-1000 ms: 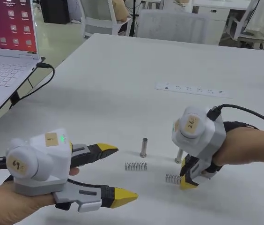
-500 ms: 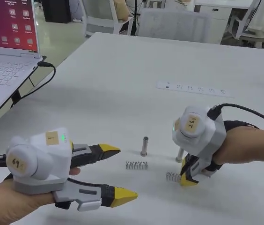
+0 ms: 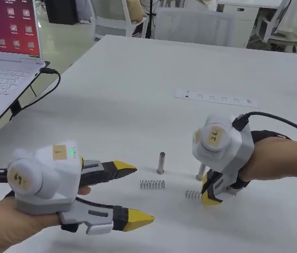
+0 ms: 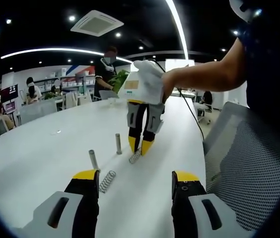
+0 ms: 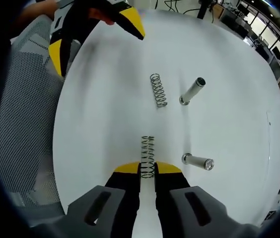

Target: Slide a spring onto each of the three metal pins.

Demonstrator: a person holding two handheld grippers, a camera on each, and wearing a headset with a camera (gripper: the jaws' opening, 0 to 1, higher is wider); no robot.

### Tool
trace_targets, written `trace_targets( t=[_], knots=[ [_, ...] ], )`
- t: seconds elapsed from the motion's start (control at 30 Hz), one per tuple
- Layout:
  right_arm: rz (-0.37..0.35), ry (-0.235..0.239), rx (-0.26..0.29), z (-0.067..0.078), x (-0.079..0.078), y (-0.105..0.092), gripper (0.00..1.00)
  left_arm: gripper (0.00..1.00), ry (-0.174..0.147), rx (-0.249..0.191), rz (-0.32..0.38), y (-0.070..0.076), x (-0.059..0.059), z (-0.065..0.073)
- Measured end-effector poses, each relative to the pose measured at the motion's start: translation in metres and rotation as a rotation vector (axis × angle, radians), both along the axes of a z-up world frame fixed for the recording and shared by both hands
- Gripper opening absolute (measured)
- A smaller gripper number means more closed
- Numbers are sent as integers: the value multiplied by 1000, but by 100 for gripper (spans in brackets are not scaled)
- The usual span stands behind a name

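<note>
The right claw (image 3: pixel 207 197) points down at the white table (image 3: pixel 138 95), its jaws clenched on the near end of a spring (image 5: pixel 148 151) that lies along the table just beside an upright metal pin (image 5: pixel 198 161). A second spring (image 3: pixel 152 184) lies loose on the table near the other pin (image 3: pixel 161 162), between the two claws. The left claw (image 3: pixel 138 192) hovers apart from them, jaws spread wide and holding nothing.

The left tongs (image 3: pixel 138 193) are held level, jaws spread wide. The right tongs (image 3: pixel 208 197) tip steeply downward, jaws pinched on one end of a spring (image 3: pixel 192 194).
</note>
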State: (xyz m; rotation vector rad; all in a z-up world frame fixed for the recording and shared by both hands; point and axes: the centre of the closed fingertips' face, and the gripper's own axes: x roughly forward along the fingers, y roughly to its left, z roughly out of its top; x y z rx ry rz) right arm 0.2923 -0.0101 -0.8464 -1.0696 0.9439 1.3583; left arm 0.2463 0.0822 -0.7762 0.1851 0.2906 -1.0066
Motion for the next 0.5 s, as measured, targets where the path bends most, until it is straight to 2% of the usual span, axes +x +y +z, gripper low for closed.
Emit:
trace_targets(
  t=[0.17, 0.37, 0.5],
  knots=[
    [20, -2, 12, 15, -5, 8, 8, 53, -7, -1, -9, -2, 2, 4],
    [39, -1, 54, 34, -13, 23, 8, 52, -14, 1, -20, -3, 3, 6],
    [55, -11, 61, 41, -15, 28, 8, 51, -17, 3, -24, -4, 3, 7]
  ],
)
